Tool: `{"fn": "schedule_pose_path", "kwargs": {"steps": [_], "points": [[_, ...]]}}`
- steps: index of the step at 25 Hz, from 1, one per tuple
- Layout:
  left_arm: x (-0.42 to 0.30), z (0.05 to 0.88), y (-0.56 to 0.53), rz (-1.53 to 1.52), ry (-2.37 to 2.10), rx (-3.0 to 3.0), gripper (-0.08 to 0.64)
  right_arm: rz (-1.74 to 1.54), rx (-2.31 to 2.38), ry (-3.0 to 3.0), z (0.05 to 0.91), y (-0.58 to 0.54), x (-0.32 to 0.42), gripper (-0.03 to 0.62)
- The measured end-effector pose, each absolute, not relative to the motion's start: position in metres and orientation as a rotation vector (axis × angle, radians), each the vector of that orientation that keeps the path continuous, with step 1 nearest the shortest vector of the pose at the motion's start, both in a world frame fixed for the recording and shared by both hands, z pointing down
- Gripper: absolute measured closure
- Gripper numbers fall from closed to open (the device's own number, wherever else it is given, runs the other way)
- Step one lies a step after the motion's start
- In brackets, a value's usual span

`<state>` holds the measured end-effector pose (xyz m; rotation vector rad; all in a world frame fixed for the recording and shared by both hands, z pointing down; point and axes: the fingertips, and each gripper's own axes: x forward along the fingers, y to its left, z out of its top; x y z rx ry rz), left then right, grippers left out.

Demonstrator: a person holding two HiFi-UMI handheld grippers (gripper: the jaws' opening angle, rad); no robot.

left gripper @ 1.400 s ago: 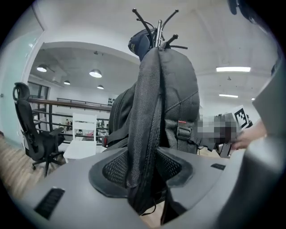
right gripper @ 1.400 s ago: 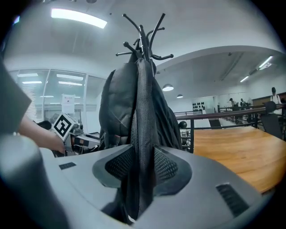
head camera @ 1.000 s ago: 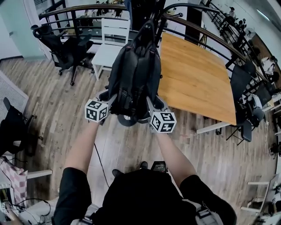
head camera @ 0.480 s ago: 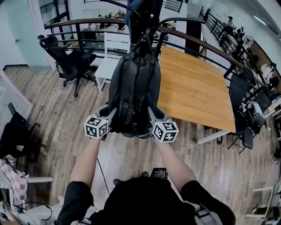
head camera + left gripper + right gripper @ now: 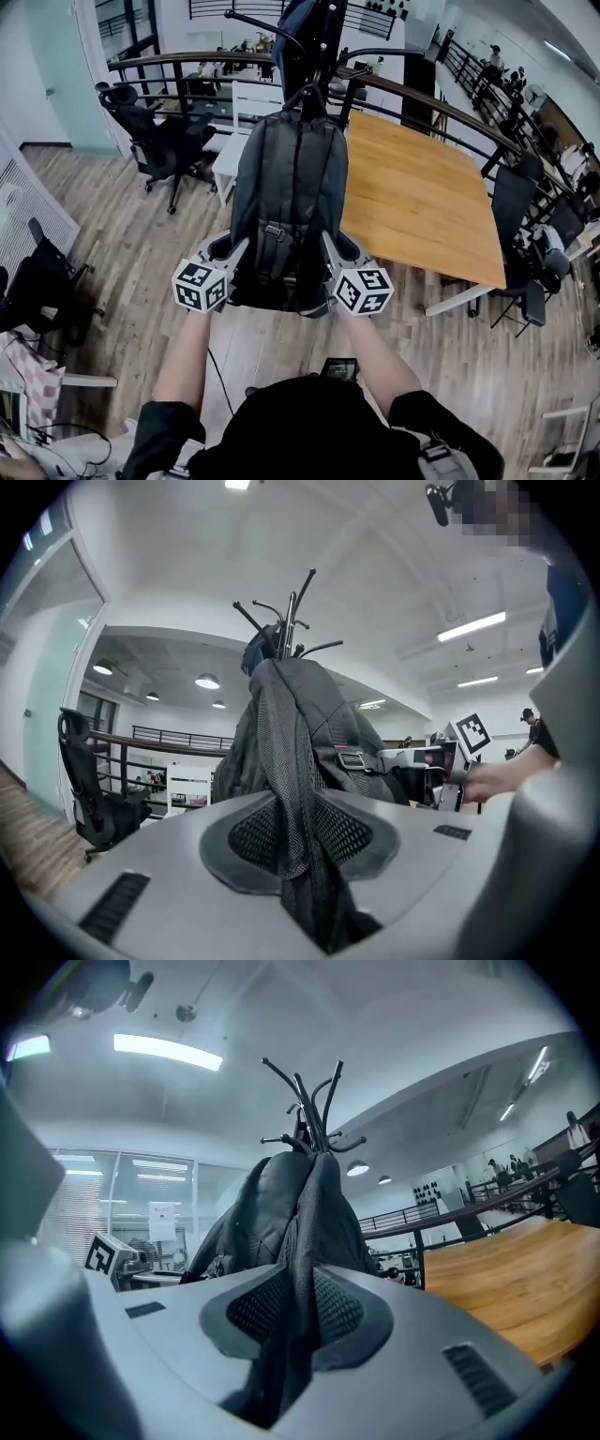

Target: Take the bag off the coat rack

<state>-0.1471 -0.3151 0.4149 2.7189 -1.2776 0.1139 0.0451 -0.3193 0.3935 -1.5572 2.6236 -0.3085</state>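
A black backpack (image 5: pixel 291 187) hangs by its top loop from the black coat rack (image 5: pixel 319 37), its straps facing me. My left gripper (image 5: pixel 236 251) is at the bag's lower left side and my right gripper (image 5: pixel 334 247) at its lower right. Both pairs of jaws are closing. In the left gripper view, mesh strap fabric of the backpack (image 5: pixel 309 733) is pinched in the left gripper (image 5: pixel 300 855), below the rack's hooks (image 5: pixel 291 611). In the right gripper view, the right gripper (image 5: pixel 292 1330) pinches a fold of the backpack (image 5: pixel 291 1204) in the same way.
A wooden table (image 5: pixel 412 187) stands close on the right of the rack. A white chair (image 5: pixel 248 112) and a black office chair (image 5: pixel 155 131) are behind on the left. A curved railing (image 5: pixel 441 94) runs behind, and more black chairs (image 5: pixel 520 197) stand at far right.
Both grippers have closed on the bag's lower sides. The bag's lower end has come up and toward me, and it now hides the rack's base that showed beneath it.
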Motion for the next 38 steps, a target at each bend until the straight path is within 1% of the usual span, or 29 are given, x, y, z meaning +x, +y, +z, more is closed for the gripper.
{"fn": "schedule_pose_path", "kwargs": {"steps": [15,22,28,38], "points": [[-0.151,0.340,-0.264,0.043,-1.328,2.817,0.448,-0.103,-1.419,2.630,0.314,-0.270,0.038,0.499],[-0.153,0.320,-0.229,0.002,-1.375,2.806,0.448,0.001,-1.286,2.691,0.293,-0.243,0.035,0.500],[-0.165,0.335,-0.196,0.016,-1.440,2.714,0.449,-0.040,-1.167,2.755,0.306,-0.216,0.020,0.503],[-0.166,0.380,-0.154,0.085,-1.579,2.602,0.451,-0.209,-0.992,2.812,0.363,-0.191,0.018,0.505]]}}
